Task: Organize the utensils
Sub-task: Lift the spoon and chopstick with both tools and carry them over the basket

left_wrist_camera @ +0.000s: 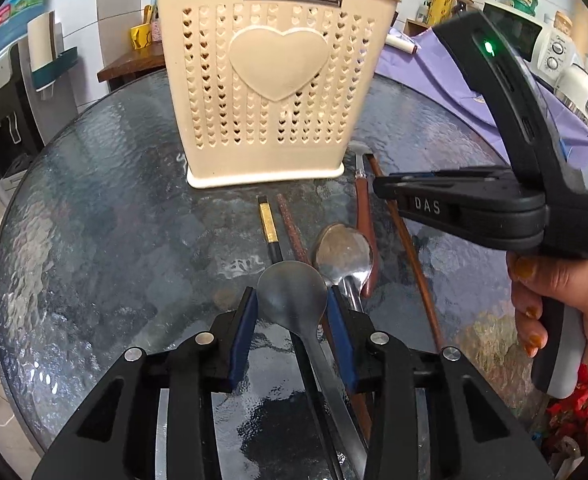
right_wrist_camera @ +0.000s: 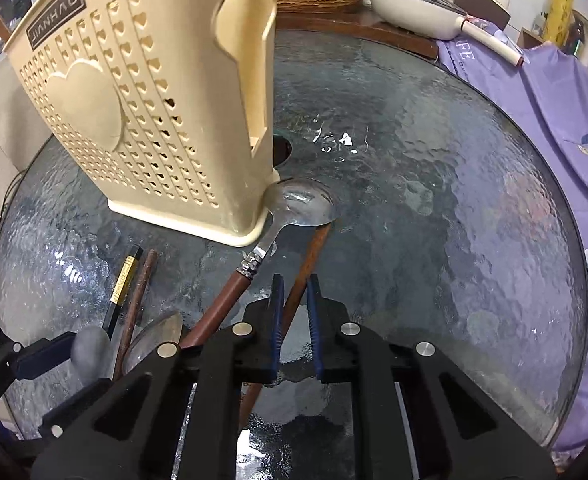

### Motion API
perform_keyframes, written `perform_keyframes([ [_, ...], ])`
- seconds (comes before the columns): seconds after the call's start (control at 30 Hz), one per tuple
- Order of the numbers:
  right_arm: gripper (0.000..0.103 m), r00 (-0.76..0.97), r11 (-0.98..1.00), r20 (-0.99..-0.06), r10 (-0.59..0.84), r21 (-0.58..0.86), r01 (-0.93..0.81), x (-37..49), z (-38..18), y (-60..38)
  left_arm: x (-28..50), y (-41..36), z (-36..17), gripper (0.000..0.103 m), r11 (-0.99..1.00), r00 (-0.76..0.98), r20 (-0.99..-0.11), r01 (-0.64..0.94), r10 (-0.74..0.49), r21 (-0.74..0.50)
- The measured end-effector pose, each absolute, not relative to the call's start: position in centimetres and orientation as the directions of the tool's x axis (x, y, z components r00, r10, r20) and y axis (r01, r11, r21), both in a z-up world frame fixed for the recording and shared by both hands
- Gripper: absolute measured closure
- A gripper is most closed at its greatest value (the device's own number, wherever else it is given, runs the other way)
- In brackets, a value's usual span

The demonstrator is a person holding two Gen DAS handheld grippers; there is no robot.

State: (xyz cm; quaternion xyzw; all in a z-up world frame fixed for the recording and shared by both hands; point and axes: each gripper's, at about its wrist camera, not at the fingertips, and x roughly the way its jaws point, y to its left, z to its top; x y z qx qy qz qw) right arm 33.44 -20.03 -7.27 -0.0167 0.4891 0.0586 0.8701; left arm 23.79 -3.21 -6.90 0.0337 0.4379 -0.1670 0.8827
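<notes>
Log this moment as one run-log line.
left gripper: shut on steel spoon | right gripper: shut on brown chopstick | holder: upright on table

The utensil holder (left_wrist_camera: 272,92) stands on the table (left_wrist_camera: 94,220), beyond the left gripper's fingers (left_wrist_camera: 244,320). A spoon (left_wrist_camera: 292,292) lies between these fingers, and another spoon (left_wrist_camera: 345,256) just to their right. Between the right gripper's fingers (right_wrist_camera: 313,320) lies a chopstick (right_wrist_camera: 307,268); a long-handled spoon (right_wrist_camera: 299,204) ahead touches the holder's base.

Both wrist views: close, downward, tabletop (left_wrist_camera: 94,208).
</notes>
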Motion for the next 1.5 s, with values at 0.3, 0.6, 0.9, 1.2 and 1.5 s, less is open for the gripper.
perform_keyframes([
  [0.3,0.096,0.555,0.987,-0.816,0.163,0.131,-0.098,31.4,-6.9,-21.7,23.4,-2.5,-4.7,0.068,0.938,0.607,-0.736,0.33,-0.299,-0.108],
  [0.6,0.096,0.648,0.967,-0.72,0.251,0.217,-0.133,28.3,-4.0,-23.2,22.4,-2.2,-2.7,0.068,0.931,0.647,-0.688,0.343,-0.329,-0.123],
  [0.9,0.096,0.724,0.946,-0.614,0.314,0.265,-0.185,25.1,0.0,-24.1,21.4,-2.1,-0.4,0.068,0.92,0.678,-0.638,0.367,-0.367,-0.139],
  [1.2,0.096,0.782,0.93,-0.51,0.357,0.276,-0.244,21.2,3.7,-24.5,19.7,-2.3,2.0,0.068,0.909,0.707,-0.588,0.396,-0.394,-0.133],
  [1.5,0.096,0.809,0.927,-0.457,0.369,0.247,-0.283,18.8,5.8,-24.3,19.0,-2.4,3.6,0.068,0.906,0.728,-0.556,0.404,-0.4,-0.124],
])
